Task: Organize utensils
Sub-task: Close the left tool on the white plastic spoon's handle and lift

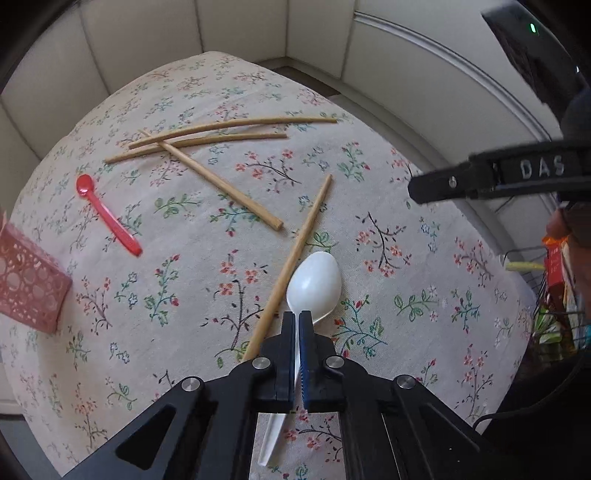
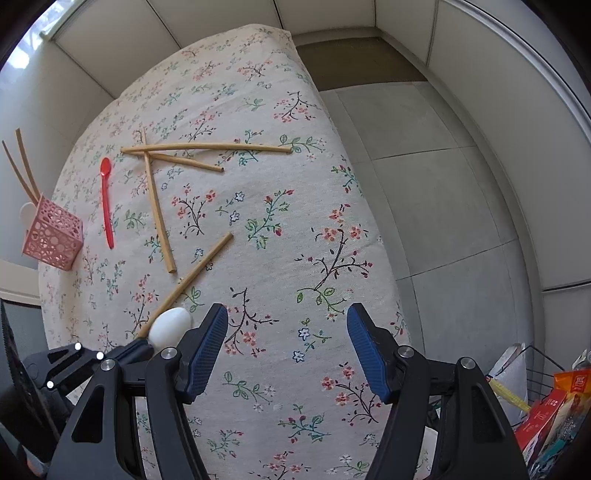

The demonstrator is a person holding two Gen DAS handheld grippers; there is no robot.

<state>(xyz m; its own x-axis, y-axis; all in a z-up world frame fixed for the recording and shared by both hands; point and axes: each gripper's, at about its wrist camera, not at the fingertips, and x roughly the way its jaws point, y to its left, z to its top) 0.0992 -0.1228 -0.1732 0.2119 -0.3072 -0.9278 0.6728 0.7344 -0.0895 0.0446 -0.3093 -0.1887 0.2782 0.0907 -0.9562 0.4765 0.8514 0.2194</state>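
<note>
My left gripper [image 1: 297, 314] is shut on the handle of a white plastic spoon [image 1: 314, 282]; the spoon's bowl points away from me, low over the floral cloth. The spoon also shows in the right wrist view [image 2: 170, 326]. A chopstick [image 1: 291, 266] lies just left of the spoon. Several more chopsticks [image 1: 221, 134] lie crossed farther back. A red spoon [image 1: 107, 216] lies at the left. A pink perforated holder [image 2: 53, 236] stands at the left edge with two chopsticks [image 2: 22, 170] and a white utensil in it. My right gripper [image 2: 288, 343] is open and empty above the cloth.
The table with the floral cloth [image 2: 277, 229] drops off to a grey tiled floor [image 2: 424, 184] on the right. A wire basket [image 2: 535, 376] with packets stands at the lower right. White panelled walls [image 1: 147, 33] close the back.
</note>
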